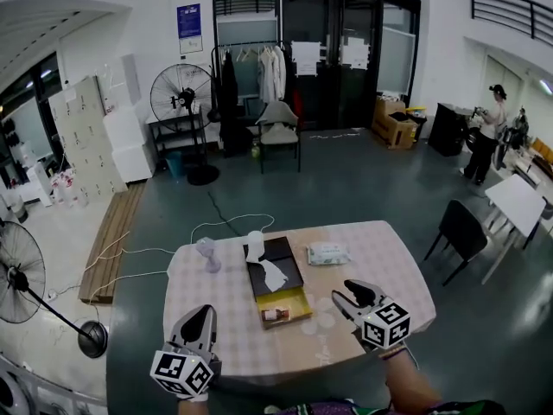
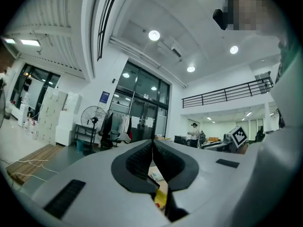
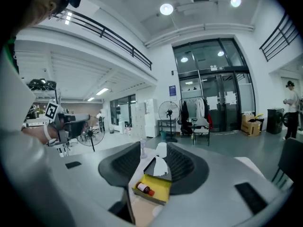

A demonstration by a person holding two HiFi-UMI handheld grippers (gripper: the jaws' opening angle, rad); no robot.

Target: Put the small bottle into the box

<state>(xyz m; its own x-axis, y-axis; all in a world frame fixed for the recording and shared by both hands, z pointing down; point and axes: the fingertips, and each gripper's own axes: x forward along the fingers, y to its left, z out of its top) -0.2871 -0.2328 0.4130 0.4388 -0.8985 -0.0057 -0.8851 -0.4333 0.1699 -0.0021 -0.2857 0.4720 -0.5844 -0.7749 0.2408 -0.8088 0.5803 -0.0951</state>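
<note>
The small brown bottle [image 1: 275,316] with a red cap lies on its side inside the yellow tray of the box [image 1: 291,303] at the table's front middle. The right gripper view shows the bottle [image 3: 144,189] in that box [image 3: 162,187] just ahead of the jaws. The box's black lid [image 1: 276,268], with white paper on it, lies flat behind the tray. My right gripper [image 1: 349,294] hovers to the right of the box, open and empty [image 3: 156,150]. At the table's front left, my left gripper [image 1: 204,318] is shut on nothing [image 2: 152,144].
On the checked tablecloth [image 1: 380,258] stand a small desk fan [image 1: 207,254], a white roll [image 1: 254,244] and a pack of wipes [image 1: 328,252]. Clear round lids [image 1: 321,315] lie right of the box. A black chair [image 1: 460,230] and a floor fan [image 1: 19,284] flank the table.
</note>
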